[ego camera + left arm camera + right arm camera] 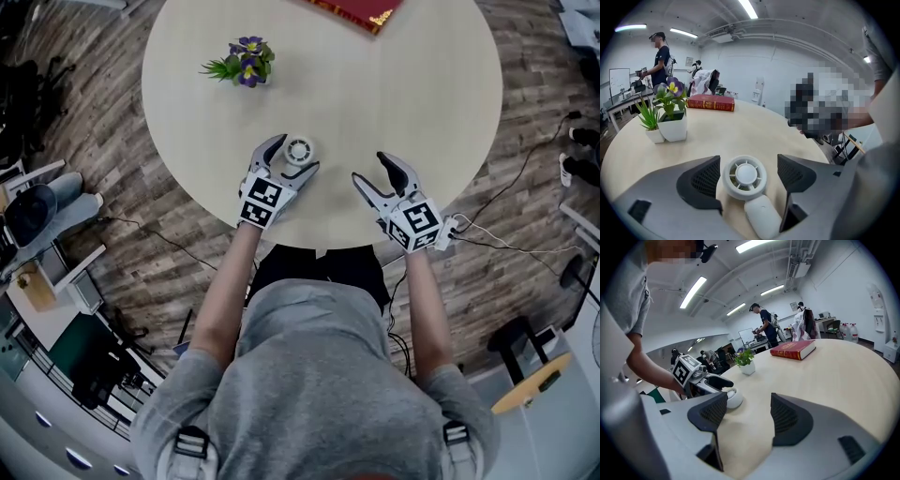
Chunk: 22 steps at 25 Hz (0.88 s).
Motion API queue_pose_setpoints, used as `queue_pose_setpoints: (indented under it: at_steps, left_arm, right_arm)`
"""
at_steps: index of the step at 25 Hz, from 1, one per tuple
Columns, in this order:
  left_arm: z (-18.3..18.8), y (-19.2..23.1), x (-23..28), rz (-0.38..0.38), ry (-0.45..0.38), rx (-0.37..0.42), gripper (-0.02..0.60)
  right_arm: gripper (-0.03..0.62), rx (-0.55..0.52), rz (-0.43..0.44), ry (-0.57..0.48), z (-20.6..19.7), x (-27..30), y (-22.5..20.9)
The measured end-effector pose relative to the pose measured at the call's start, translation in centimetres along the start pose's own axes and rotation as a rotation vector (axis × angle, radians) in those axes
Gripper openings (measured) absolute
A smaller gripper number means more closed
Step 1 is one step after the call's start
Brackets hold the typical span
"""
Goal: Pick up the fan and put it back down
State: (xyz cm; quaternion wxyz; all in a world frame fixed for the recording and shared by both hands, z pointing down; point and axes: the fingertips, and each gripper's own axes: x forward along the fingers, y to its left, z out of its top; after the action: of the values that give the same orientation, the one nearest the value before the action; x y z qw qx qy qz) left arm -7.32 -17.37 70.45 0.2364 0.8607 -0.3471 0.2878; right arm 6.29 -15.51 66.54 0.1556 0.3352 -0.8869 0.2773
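On table (422, 112), near front edge: white fan (746, 176) lying flat, sitting between wide-spread jaws of left hand-held gripper (296, 157), pads not touching it. Right hand-held gripper (369, 169) hovering alongside, jaws standing apart, gripping nothing.

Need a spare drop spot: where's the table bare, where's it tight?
Bare: middle and right side of the table, bordered by the potted plant, the red book at the far edge and the right gripper. Tight: near edge, where the left gripper, jaws open, flanks the fan without touching it.
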Motion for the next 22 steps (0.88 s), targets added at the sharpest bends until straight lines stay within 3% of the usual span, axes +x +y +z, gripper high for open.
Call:
queue_pose_setpoints:
  at_steps: [22]
  left_arm:
    - [-2.9,0.8,2.9,0.028,0.119,-0.033,0.377]
  right_arm:
    - [0.295,0.028,0.028,0.021,-0.8,0.3,-1.0]
